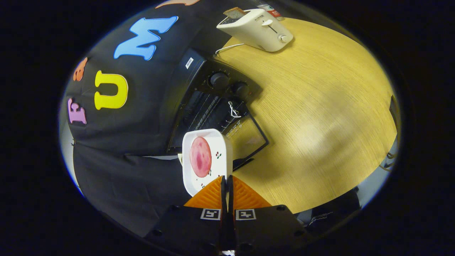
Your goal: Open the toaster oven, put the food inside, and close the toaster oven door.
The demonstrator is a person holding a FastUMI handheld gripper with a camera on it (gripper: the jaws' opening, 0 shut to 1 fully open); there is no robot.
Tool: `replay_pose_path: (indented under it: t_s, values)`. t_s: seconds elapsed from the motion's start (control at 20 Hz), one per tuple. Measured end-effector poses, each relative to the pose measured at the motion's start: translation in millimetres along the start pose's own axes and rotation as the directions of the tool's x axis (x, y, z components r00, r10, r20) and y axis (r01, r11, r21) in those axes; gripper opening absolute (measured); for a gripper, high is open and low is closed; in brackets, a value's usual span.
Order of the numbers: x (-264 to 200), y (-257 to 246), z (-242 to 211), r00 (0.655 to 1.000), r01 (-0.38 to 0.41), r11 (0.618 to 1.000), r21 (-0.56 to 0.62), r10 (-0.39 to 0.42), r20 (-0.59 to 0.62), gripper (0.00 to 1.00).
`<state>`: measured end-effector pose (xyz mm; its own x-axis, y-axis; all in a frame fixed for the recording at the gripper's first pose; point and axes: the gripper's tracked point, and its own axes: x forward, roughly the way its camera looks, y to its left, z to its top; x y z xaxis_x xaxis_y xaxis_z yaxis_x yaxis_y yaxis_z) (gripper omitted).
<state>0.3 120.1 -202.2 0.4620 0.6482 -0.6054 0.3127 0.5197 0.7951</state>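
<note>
At twelve o'clock from the hand-held gripper (227,183), just ahead of its tips, a white plate (207,161) is carried with a round pink slice of food (201,156) lying on it. Both fingers are pressed together on the plate's near rim, so the plate is clamped and appears held off the worktop (320,117).

Beyond the plate, still at about twelve o'clock, stands the black toaster oven (213,103). Its glass door (249,138) is folded down and open, lying toward one o'clock of the plate, and the dark rack inside shows past the plate's far edge. By my reading the first step is done, the second is under way, and placing the plate on the rack, letting go and shutting the door are left.

The plate's far edge seems close to the oven mouth, partly overlapping the opening. The lowered door juts out beside the path, so the plate should pass over it, not into its rim. Two knobs (231,85) sit at the oven's far side, at twelve to one o'clock. A white toaster (257,28) with bread in its slot stands well apart at one o'clock, and the wooden worktop at two to three o'clock offers open room for drawing back.
</note>
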Motion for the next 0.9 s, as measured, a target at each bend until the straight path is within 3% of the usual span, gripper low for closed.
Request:
replay_pose_path:
  t_s: [0.35, 0.7, 0.9]
  values:
    - [66.6, 10.2, 22.0, 0.998, 0.003, 0.997, 0.082, -0.009, 0.064, 0.02]
    - [116.2, 25.8, 40.2, 0.987, -0.048, 0.982, 0.182, 0.019, 0.157, 0.02]
    - [134.1, 36.9, 61.0, 0.957, -0.098, 0.978, 0.185, 0.042, 0.285, 0.02]
